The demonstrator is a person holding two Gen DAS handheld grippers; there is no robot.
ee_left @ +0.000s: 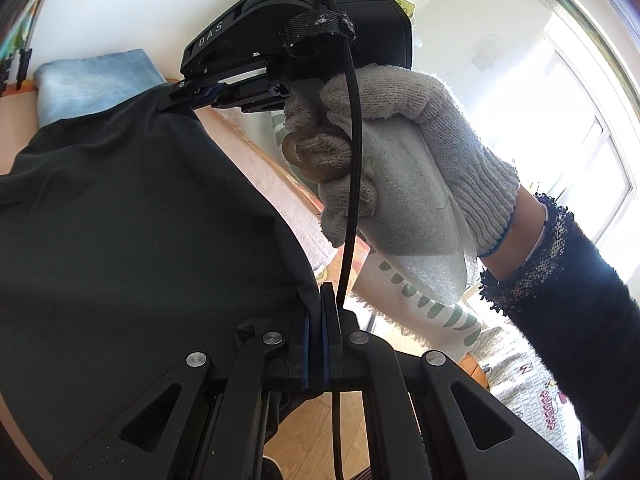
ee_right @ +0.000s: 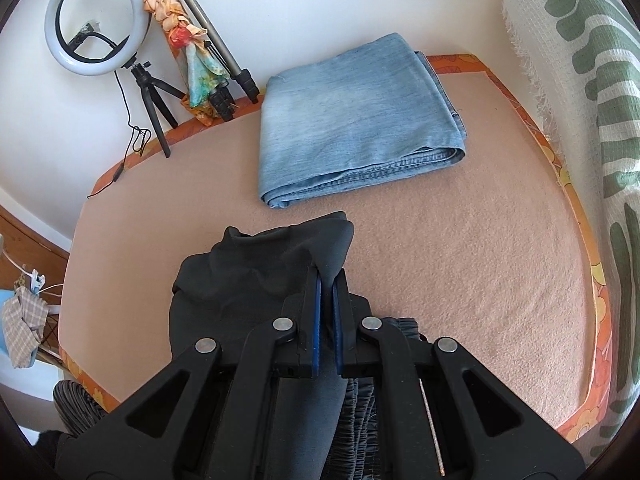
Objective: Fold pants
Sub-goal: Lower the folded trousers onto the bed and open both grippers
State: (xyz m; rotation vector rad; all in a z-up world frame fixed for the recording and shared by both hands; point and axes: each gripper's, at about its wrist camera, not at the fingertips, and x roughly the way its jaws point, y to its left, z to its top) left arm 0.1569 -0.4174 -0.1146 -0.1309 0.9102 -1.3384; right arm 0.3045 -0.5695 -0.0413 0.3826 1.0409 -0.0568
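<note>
My left gripper (ee_left: pixel 323 312) is pinched on an edge of the black pants (ee_left: pixel 132 216); pads pressed together, dark cloth caught between them. My right gripper (ee_right: pixel 327 300) likewise clamps a fold of the same cloth, a tongue of it poking up past the fingertips. Both hold the garment lifted over the pink blanket (ee_right: pixel 460 264) — no part of it clearly rests flat.

Handling, my judgement: thin, limp fabric, light, drapes with soft creases, no stiffness to hold a fold by itself. Probably a bit slick, so a shallow pinch could slip. The gathered elastic waistband (ee_right: pixel 360 400), below the right pads, looks the thickest place to grip; hems or seams next best.

Views differ. The left wrist camera shows the right gripper from outside (ee_left: pixel 188 94), biting the upper corner, with the gloved hand (ee_left: pixel 400 152) and its cable — the pants hang as a broad sheet between the two grips. The right wrist camera alone shows the bed surface, the folded jeans (ee_right: pixel 352 116) well beyond, and the ring light (ee_right: pixel 96 16) against the wall.
</note>
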